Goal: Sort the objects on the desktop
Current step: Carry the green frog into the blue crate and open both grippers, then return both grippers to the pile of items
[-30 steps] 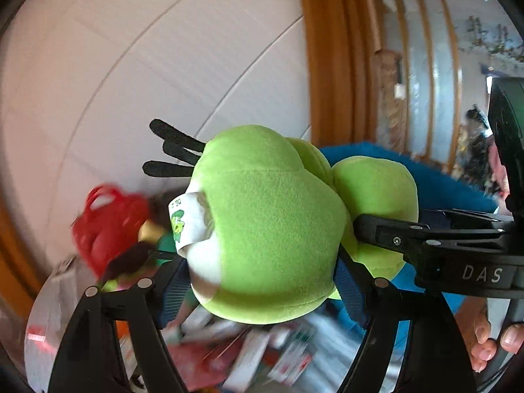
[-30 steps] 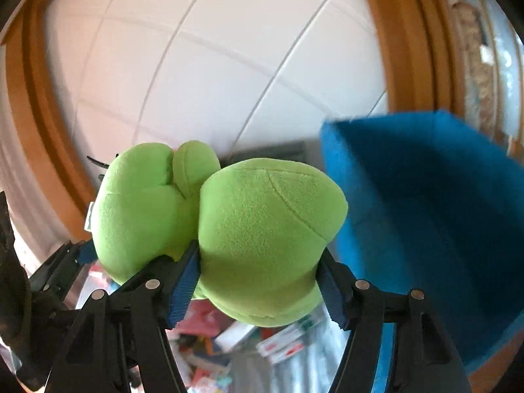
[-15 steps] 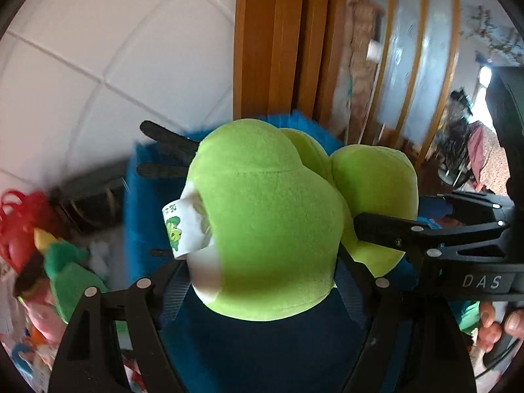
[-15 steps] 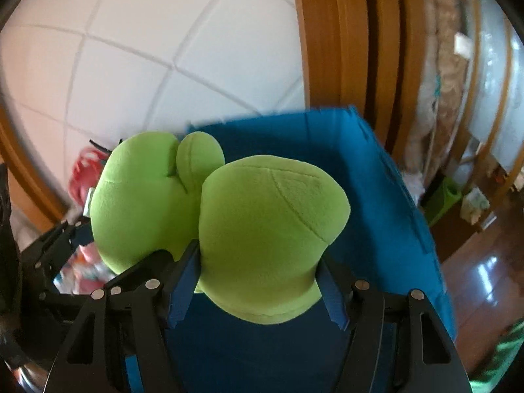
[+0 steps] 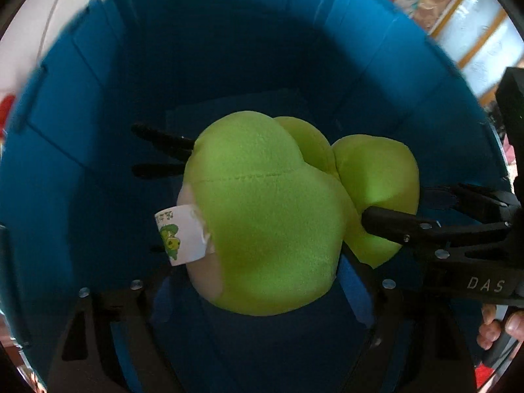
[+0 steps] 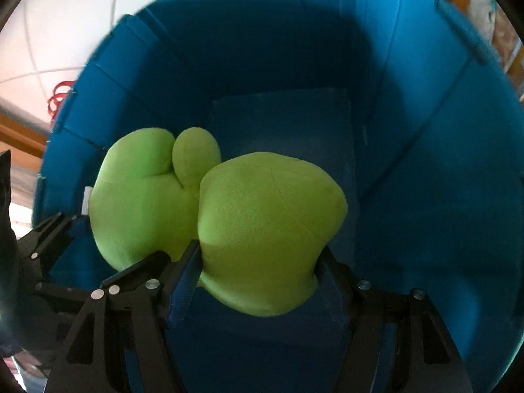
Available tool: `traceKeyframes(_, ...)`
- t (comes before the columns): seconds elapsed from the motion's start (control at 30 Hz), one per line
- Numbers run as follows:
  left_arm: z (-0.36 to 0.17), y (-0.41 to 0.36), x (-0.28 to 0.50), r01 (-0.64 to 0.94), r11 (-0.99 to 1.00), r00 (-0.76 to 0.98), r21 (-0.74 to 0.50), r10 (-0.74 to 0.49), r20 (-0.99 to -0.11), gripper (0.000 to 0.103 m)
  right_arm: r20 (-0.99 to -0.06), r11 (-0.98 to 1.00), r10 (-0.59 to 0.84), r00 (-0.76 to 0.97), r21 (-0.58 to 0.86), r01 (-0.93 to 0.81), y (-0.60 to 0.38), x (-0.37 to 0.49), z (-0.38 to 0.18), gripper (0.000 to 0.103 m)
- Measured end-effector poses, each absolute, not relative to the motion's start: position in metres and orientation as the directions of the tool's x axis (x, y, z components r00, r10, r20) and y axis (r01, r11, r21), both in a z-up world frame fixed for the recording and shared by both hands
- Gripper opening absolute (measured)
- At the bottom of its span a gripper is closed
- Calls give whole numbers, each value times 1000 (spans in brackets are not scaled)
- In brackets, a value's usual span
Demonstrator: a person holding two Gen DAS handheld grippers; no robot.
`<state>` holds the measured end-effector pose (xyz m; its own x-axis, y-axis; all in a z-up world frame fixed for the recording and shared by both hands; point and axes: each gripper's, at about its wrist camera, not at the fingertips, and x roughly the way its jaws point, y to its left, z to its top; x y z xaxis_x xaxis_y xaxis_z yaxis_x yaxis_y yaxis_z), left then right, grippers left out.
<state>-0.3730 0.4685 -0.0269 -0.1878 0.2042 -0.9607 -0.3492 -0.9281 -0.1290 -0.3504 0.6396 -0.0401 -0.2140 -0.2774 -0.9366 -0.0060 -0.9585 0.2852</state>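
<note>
Blue bin (image 5: pixel 229 49) interior | green plush (image 5: pixel 268 222) clamped between both grippers' jaws

Daylight falls brightly on the green plush toy (image 5: pixel 262 216), while the blue bin (image 5: pixel 82 131) sinks into deep shadow at its floor. White glare washes the upper left of both frames. Fisheye distortion bends the bin's rim into a curve, and the edges smear with motion blur.
</note>
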Motion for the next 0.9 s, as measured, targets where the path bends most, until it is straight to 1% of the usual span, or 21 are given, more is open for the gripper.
traceKeyframes(0.13,-36,469,-377,-330,-937,-168,-113,177,-970,85,-950,-969,-243,-196,246,9,639,-354,-45,69)
traceKeyframes(0.3,-32,474,-370,-338,-938,-172,-78,144,-975,85,-962,-982,-189,-197,181,54,636,-347,-39,71)
traceKeyframes(0.37,-28,479,-360,-339,-938,-175,-74,141,-974,85,-965,-984,-174,-198,163,67,627,-339,-35,76)
traceKeyframes(0.5,-18,479,-354,-339,-938,-194,-70,142,-971,85,-967,-987,-151,-206,135,91,625,-342,-25,79)
traceKeyframes(0.57,-8,475,-345,-345,-936,-215,-68,150,-965,85,-965,-987,-146,-218,127,99,624,-338,-19,86)
traceKeyframes(0.6,-3,470,-343,-349,-934,-229,-72,160,-960,85,-964,-987,-144,-225,124,102,623,-337,-16,88)
traceKeyframes(0.67,9,465,-336,-354,-932,-254,-77,175,-951,85,-959,-987,-139,-248,114,113,619,-330,-5,95)
traceKeyframes(0.77,31,456,-315,-336,-939,-323,-70,185,-928,86,-948,-987,-124,-292,88,135,616,-322,11,103)
traceKeyframes(0.9,54,443,-287,-328,-944,-432,-43,190,-881,86,-922,-985,-111,-371,53,161,608,-299,41,103)
